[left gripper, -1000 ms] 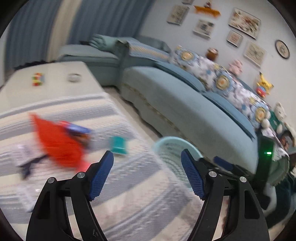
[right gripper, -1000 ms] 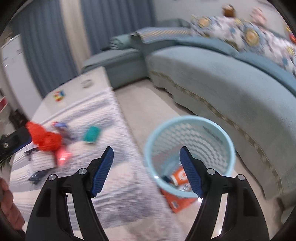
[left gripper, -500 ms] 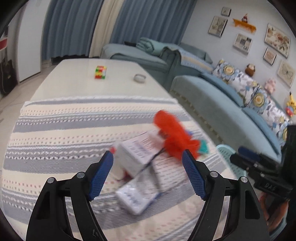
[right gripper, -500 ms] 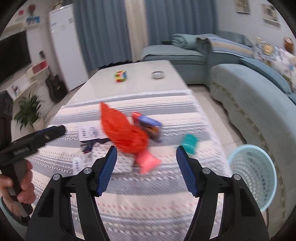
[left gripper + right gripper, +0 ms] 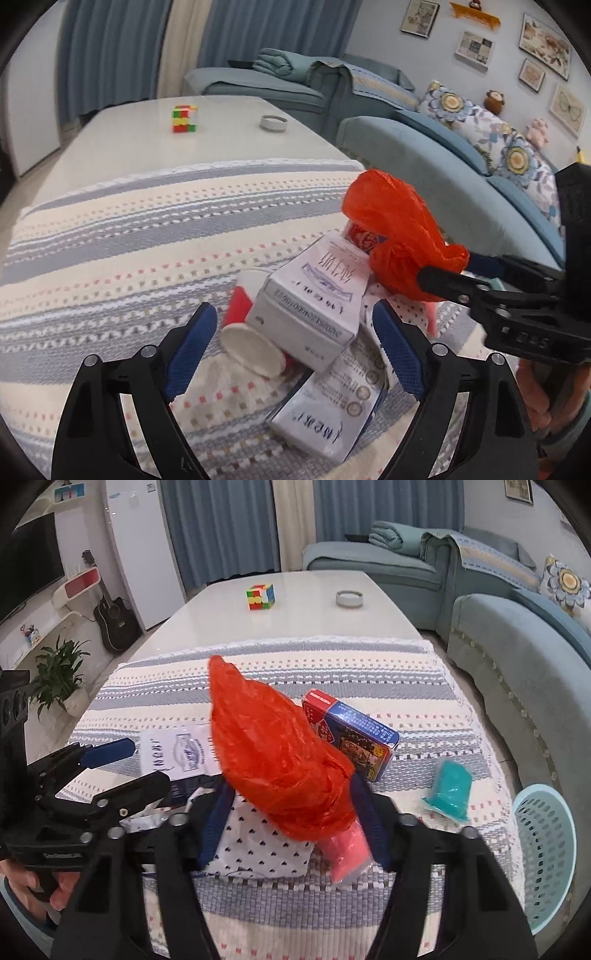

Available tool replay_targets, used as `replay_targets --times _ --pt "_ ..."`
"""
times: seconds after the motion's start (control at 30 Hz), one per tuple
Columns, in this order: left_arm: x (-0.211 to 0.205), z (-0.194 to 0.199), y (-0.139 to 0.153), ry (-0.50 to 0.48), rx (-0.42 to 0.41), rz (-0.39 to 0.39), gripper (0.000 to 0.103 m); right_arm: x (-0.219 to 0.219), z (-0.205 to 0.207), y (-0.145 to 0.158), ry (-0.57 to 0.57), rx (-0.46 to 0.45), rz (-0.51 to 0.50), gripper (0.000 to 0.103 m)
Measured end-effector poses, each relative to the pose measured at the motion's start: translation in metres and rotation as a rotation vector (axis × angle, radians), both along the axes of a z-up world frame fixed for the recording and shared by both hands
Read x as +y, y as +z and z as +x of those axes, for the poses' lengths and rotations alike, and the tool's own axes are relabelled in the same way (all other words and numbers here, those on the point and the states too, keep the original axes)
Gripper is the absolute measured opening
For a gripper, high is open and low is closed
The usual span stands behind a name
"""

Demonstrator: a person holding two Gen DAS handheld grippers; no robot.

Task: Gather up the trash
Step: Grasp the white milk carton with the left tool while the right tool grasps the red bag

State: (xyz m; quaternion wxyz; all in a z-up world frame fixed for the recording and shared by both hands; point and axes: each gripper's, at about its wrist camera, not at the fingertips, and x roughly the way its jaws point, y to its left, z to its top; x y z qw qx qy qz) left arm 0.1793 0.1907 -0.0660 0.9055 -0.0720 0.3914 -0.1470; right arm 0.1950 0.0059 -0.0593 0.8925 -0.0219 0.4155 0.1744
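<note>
A pile of trash lies on the striped tablecloth [image 5: 110,236]. My left gripper [image 5: 291,350] is open, its fingers on either side of a white carton [image 5: 310,295] and a red paper cup [image 5: 247,332] lying on its side. A second white box [image 5: 332,410] lies below them. My right gripper [image 5: 291,819] is open around the lower part of a crumpled orange plastic bag [image 5: 273,753]; whether it touches is unclear. It also shows in the left wrist view [image 5: 395,240]. A blue-red box [image 5: 351,734], a teal cup [image 5: 450,790], a pink item [image 5: 347,853] and heart-print paper [image 5: 258,845] lie nearby.
A light blue trash basket [image 5: 546,853] stands on the floor at the table's right. A Rubik's cube [image 5: 260,596] and a small round dish [image 5: 349,599] sit on the bare white tabletop beyond. A blue sofa [image 5: 524,664] runs along the right.
Both grippers have moved in closer to the pile. The right gripper's fingers now stand on either side of the orange bag; the left gripper's fingers now flank the white carton and cup.
</note>
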Motion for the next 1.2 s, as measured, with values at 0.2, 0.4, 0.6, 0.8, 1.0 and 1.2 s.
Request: replay_targets --times 0.2,0.4,0.6,0.8,1.0,1.2 --pt "-0.014 0.008 -0.01 -0.049 0.005 0.048 0.066 -0.006 0.003 -0.007 0.001 0.006 0.025 0.025" --pt "-0.024 -0.012 0.002 -0.007 -0.075 0.102 0.053 -0.016 -0.004 0.004 -0.006 -0.015 0.064 0.018" --pt "-0.014 -0.059 0.032 0.062 -0.145 0.034 0.053 -0.037 -0.034 0.03 -0.028 -0.076 0.098 0.017" --pt "-0.007 -0.123 0.045 0.144 -0.164 0.018 0.053 -0.07 -0.079 0.053 -0.075 -0.101 0.118 0.017" --pt "-0.008 -0.181 0.024 0.231 -0.092 0.006 0.054 -0.091 -0.116 0.041 -0.113 -0.044 0.105 0.017" --pt "-0.022 -0.205 0.001 0.148 0.012 -0.004 0.054 -0.1 -0.13 0.021 -0.107 0.047 0.102 0.017"
